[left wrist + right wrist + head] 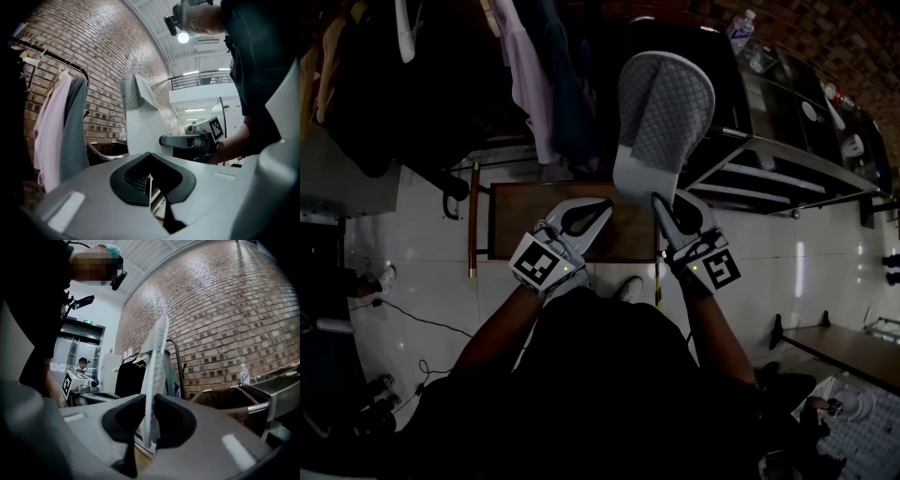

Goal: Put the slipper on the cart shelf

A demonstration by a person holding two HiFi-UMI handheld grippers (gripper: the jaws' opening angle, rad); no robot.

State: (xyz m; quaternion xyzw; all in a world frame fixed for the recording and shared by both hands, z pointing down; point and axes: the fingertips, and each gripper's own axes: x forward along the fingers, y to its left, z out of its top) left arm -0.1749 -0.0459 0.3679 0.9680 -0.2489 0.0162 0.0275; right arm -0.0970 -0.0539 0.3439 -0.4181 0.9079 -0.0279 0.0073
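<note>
clamps slipper (664,103) by its lower end in right gripper (660,201), upright, near cart shelf (787,155) edge; holds left gripper (606,204) closed, empty, alongside; finds bottle (742,30) atop cart.

Dim, deep shadows, fisheye-warped edges
</note>
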